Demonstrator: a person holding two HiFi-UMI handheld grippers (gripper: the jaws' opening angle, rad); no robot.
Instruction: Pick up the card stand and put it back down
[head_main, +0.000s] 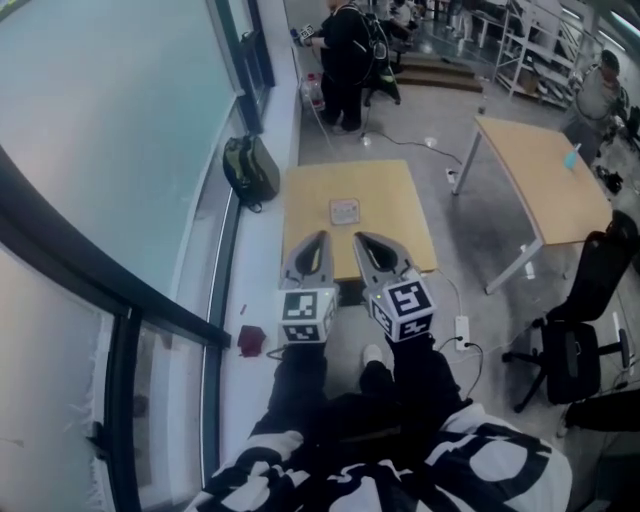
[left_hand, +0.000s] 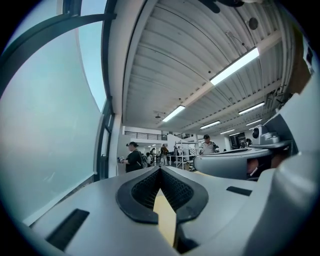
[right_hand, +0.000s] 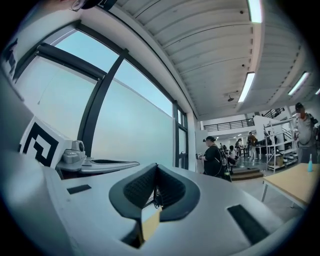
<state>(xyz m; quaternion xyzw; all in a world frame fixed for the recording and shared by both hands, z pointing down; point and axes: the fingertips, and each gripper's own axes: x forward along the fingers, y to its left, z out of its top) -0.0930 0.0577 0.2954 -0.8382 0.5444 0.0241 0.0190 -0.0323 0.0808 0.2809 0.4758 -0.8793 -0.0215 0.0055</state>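
The card stand (head_main: 344, 211) is a small pale square lying flat on the small wooden table (head_main: 390, 190), in the head view. Both grippers are held side by side above the person's knees, short of the table's near edge and well apart from the stand. My left gripper (head_main: 319, 240) is shut with nothing between its jaws. My right gripper (head_main: 359, 240) is shut and empty too. In the left gripper view the left gripper's (left_hand: 160, 170) ribbed pads meet at the tip. The right gripper view shows the right gripper's (right_hand: 156, 168) pads together likewise. Neither gripper view shows the stand.
A dark backpack (head_main: 250, 170) leans at the glass wall left of the table. A larger wooden table (head_main: 540, 180) and a black office chair (head_main: 580, 330) stand to the right. A power strip (head_main: 462, 330) lies on the floor. A person (head_main: 345, 60) stands beyond the table.
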